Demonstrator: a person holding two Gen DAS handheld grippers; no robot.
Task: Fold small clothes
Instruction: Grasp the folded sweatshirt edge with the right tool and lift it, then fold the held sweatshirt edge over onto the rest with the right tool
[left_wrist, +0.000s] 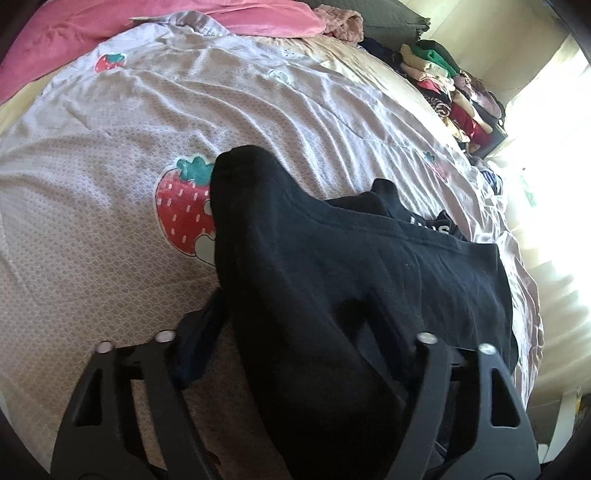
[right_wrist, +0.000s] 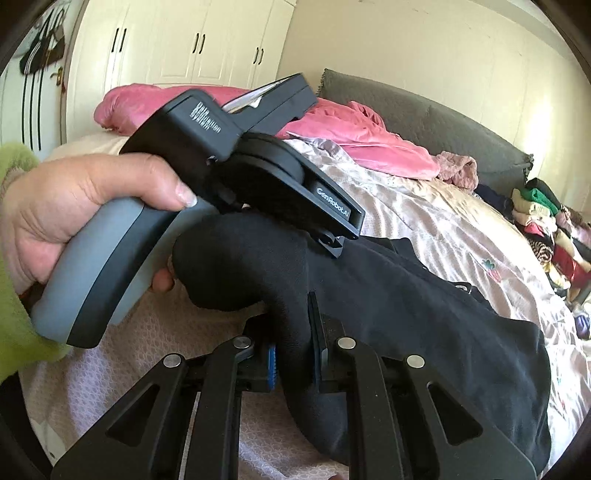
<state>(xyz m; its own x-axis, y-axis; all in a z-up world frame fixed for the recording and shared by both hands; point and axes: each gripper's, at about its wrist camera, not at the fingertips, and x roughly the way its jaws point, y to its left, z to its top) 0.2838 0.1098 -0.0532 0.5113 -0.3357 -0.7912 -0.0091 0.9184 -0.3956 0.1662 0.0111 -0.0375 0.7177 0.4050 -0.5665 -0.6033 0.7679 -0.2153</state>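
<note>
We see the soft black cloth garment (right_wrist: 424, 314) lying long across the bed (left_wrist: 110, 229), right gripper (right_wrist: 295, 354) jaws clamped on its near end, left gripper (left_wrist: 295, 354) jaws apart around it.

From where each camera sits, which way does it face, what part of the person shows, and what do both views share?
Left wrist: on the left gripper, looking down over the strawberry bedspread and black garment; only its own fingers show.
Right wrist: on the right gripper, shut on the black garment, facing the headboard; the left hand and green sleeve show.
Shared: garment, bedspread, pink quilt, clothes pile.
</note>
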